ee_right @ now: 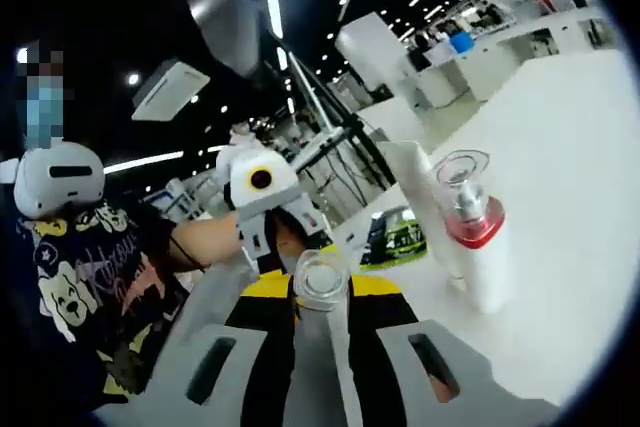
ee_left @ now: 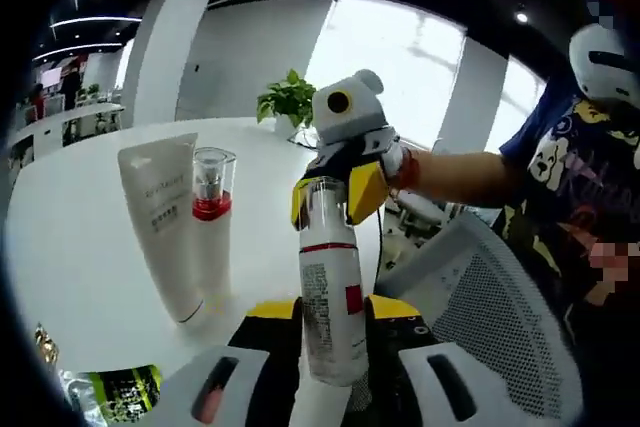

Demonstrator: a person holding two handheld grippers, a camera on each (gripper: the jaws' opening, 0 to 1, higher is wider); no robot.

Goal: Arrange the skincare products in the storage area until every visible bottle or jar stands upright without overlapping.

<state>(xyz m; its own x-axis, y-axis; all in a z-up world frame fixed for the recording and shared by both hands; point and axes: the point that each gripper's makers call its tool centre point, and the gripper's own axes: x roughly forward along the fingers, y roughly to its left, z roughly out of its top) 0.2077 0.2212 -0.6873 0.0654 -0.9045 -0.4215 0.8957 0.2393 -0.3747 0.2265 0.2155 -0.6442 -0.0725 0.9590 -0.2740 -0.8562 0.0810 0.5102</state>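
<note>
A white spray bottle [ee_left: 331,297] with a clear cap, rigid, smooth and probably slippery, was held above the bench [ee_left: 80,237] between both hand-held grippers, the left [ee_left: 330,367] clamping its body and the right [ee_left: 335,197] its capped neck, near a standing tube [ee_left: 160,222] and pump bottle [ee_left: 212,217].

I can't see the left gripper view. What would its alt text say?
Two grippers hold one white spray bottle above a round white table: the left gripper at its base, the right gripper at its top. A white tube and a red-collared pump bottle stand upright behind.
</note>
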